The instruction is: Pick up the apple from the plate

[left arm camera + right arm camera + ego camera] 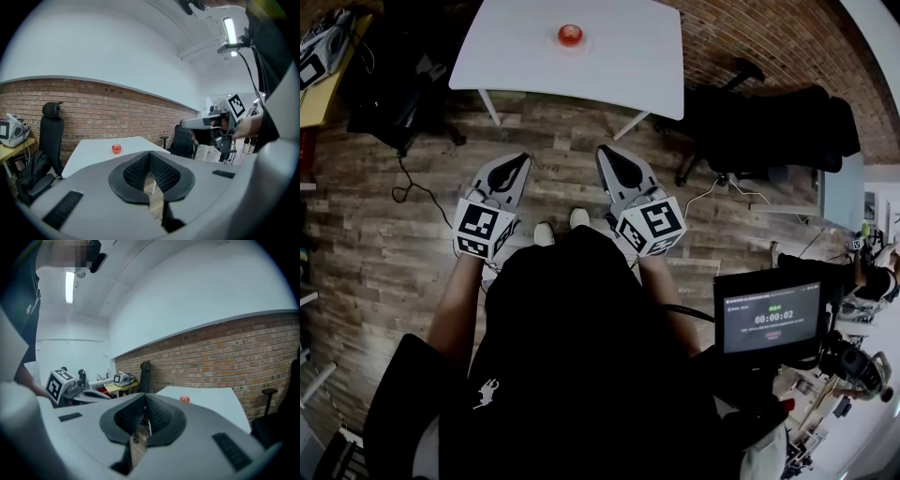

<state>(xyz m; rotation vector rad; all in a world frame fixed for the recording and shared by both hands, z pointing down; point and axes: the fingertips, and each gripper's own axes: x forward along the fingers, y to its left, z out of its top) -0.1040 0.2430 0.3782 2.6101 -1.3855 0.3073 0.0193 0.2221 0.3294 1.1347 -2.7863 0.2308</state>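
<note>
Apple [570, 35], round, glossy red, smooth white table [619, 56]

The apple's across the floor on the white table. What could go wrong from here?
The left gripper and right gripper both have jaws shut; arriving like that would likely bump the apple instead of gripping it. Nudged, the round apple could roll off the smooth table.

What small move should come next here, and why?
Probably walk forward toward the white table: the apple lies well beyond the left tongs and the right tongs, both shut and empty, so neither seems able to reach it yet.
</note>
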